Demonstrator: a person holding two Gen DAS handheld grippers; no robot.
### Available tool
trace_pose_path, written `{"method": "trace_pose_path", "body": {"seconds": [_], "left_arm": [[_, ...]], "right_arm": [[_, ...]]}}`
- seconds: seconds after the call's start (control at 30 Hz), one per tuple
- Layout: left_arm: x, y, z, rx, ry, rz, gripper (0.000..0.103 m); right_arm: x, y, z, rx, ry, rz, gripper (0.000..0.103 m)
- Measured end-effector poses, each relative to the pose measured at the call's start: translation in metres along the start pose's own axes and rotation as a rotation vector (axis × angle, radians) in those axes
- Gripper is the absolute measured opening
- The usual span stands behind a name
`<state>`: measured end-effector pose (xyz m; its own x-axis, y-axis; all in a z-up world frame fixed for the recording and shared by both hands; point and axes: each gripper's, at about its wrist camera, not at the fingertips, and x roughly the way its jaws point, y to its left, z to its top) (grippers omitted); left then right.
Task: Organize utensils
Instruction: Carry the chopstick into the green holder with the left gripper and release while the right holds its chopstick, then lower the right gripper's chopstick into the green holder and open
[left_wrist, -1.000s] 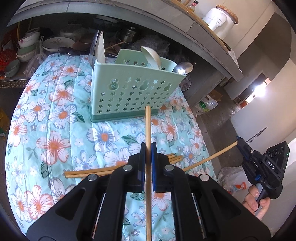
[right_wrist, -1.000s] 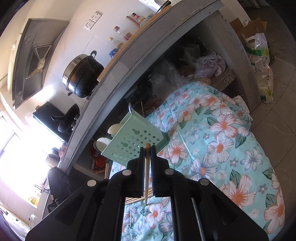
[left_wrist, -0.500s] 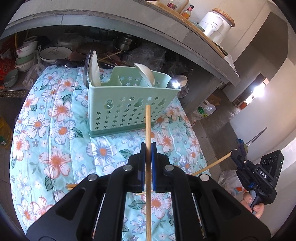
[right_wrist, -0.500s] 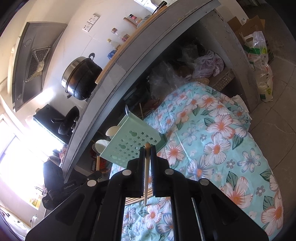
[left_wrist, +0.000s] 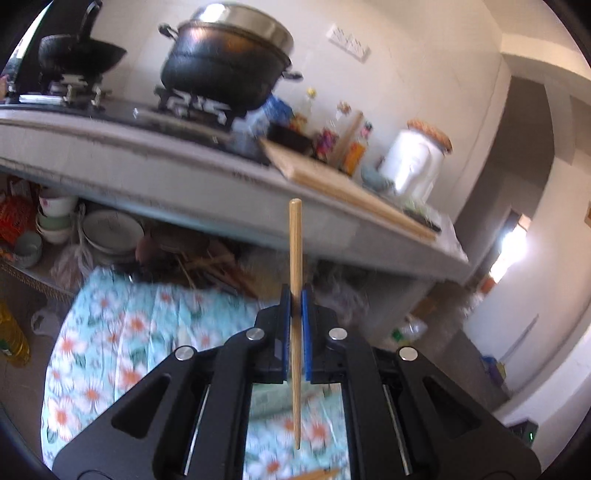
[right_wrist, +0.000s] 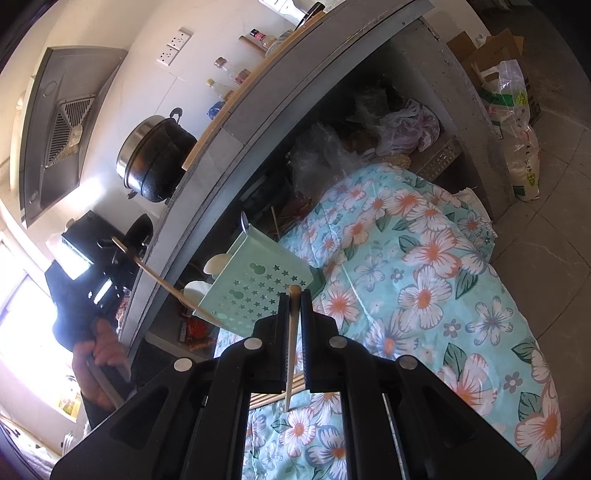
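Chopsticks: left gripper (left_wrist: 295, 295) clamped one chopstick (left_wrist: 295, 243) at frame centre; right gripper (right_wrist: 294, 299) clamped another (right_wrist: 291, 332) before the green holder (right_wrist: 258, 284).

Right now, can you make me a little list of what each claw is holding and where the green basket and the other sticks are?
left claw: shut on a chopstick, held up in front of the kitchen counter
right claw: shut on another chopstick
green basket: on the flowery cloth, with white spoons poking out
left claw's chopstick in right view: slanting down toward the basket
loose chopsticks: lying on the cloth behind the right claw
big black pot: on the stove
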<state>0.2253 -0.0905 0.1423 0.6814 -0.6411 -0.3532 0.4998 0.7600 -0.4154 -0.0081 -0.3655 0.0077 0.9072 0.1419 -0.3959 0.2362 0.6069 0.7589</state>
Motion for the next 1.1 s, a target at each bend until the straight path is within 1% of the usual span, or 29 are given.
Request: {"method": "trace_pose_path", "body": {"seconds": [0.1,0.23,0.37,0.53,0.67,0.8,0.83,0.87,0.93,1.0,1.07,1.1], "left_arm": [[0.006,0.003,0.015,-0.011,-0.092,0.053,0.004],[0.011,0.011,0.030,-0.034,-0.166,0.093,0.004],[0.016,0.013,0.035,-0.003,-0.215,0.149,0.004],[0.032,0.019,0.030,0.007,-0.206,0.172,0.004],[0.046,0.021,0.009,0.038,-0.185,0.195,0.004],[0.052,0.025,-0.015,0.068,-0.136,0.193,0.006],[0.052,0.025,-0.021,0.077,-0.123,0.191,0.011],[0.049,0.025,-0.027,0.081,-0.118,0.192,0.021],[0.043,0.026,-0.035,0.085,-0.114,0.183,0.032],[0.034,0.025,-0.041,0.097,-0.107,0.182,0.040],[0.024,0.023,-0.046,0.112,-0.107,0.190,0.053],[0.017,0.022,-0.049,0.121,-0.107,0.196,0.055]], "right_arm": [[0.000,0.000,0.001,-0.001,-0.001,-0.008,0.006],[0.002,0.000,0.004,-0.001,0.002,-0.016,0.006],[0.004,-0.001,0.005,0.002,0.005,-0.020,0.006],[0.005,-0.002,0.005,0.004,0.005,-0.023,0.006],[0.004,-0.001,0.005,0.000,0.005,-0.024,0.006],[0.003,0.001,0.004,-0.009,0.005,-0.026,0.006],[0.003,0.002,0.004,-0.011,0.005,-0.027,0.006],[0.002,0.002,0.003,-0.013,0.004,-0.027,0.006],[0.001,0.004,0.003,-0.018,0.003,-0.028,0.006],[0.000,0.007,0.003,-0.025,0.002,-0.028,0.006],[-0.001,0.011,0.003,-0.037,-0.001,-0.029,0.006],[-0.003,0.014,0.003,-0.049,-0.006,-0.029,0.006]]}}
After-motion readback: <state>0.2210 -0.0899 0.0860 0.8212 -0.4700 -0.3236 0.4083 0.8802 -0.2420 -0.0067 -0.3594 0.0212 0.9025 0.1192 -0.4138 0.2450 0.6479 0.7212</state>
